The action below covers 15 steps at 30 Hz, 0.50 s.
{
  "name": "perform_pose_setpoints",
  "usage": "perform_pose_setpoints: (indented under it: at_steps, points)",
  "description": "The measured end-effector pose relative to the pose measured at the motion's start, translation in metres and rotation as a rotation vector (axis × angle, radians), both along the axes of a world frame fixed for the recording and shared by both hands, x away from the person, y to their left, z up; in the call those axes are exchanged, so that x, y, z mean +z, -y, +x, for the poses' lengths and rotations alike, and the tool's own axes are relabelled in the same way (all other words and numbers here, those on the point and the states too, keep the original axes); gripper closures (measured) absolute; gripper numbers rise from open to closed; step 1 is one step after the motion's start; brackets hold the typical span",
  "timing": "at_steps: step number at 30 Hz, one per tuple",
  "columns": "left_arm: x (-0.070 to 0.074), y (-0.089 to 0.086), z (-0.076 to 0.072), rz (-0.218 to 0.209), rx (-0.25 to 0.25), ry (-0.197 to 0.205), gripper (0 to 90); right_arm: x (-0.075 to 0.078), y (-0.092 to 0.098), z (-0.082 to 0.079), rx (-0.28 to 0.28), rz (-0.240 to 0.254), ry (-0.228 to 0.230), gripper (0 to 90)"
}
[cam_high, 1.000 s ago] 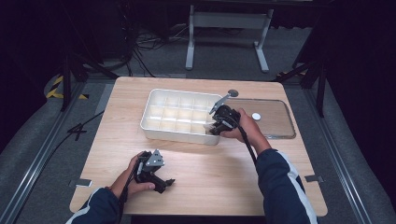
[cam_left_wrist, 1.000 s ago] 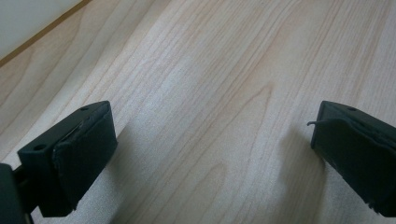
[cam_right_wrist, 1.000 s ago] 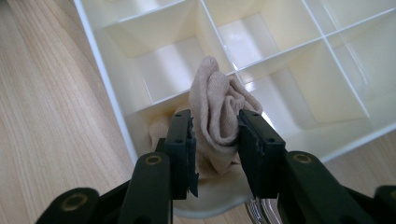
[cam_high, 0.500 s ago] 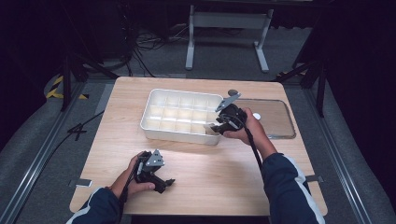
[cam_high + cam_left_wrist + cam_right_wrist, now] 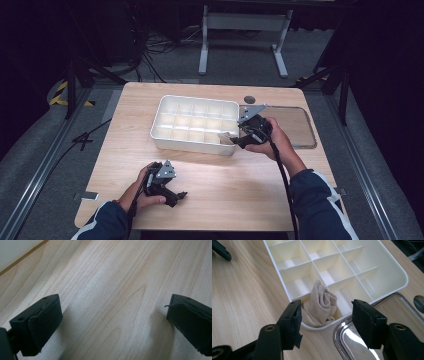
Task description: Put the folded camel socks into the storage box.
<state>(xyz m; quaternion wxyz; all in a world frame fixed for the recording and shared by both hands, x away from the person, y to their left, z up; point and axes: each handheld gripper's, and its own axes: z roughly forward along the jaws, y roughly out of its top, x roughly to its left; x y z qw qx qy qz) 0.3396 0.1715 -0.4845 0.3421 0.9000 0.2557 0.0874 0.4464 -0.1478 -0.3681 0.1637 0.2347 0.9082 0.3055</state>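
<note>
A white tray (image 5: 194, 125) with several compartments sits mid-table. A rolled beige cloth (image 5: 320, 303) stands in its near right corner compartment, seen small in the high view as the cloth (image 5: 224, 138). My right gripper (image 5: 327, 312) hovers just off that corner with the cloth between its jaws. The jaws have just been opening: the left pad is next to the cloth and the right pad stands well clear of it. In the high view the right gripper (image 5: 235, 141) is at the tray's right end. My left gripper (image 5: 176, 196) rests near the front edge, with the left gripper (image 5: 113, 307) open over bare wood.
A shiny metal tray (image 5: 295, 127) lies right of the white one, with its rim (image 5: 337, 333) under my right jaws. A round hole (image 5: 249, 99) sits in the table behind. The white tray's wall (image 5: 15, 250) shows far off in the left gripper view.
The right hand has drawn back to the right and a little up from the tray corner, its jaws widening and letting go of the cloth. The left hand has stayed still.
</note>
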Motion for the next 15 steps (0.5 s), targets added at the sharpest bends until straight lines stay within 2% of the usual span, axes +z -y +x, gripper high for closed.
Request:
perform_pose_setpoints:
  at_steps: [11,15]
  points:
    - [0.0,0.0,0.0,-0.001,0.002,-0.001,0.3,-0.003,0.019,-0.017,-0.008,-0.008,0.035,38.4]
    - [0.0,0.0,0.0,-0.001,0.001,-0.001,0.3,-0.004,0.027,-0.022,-0.022,0.005,0.061,38.0]
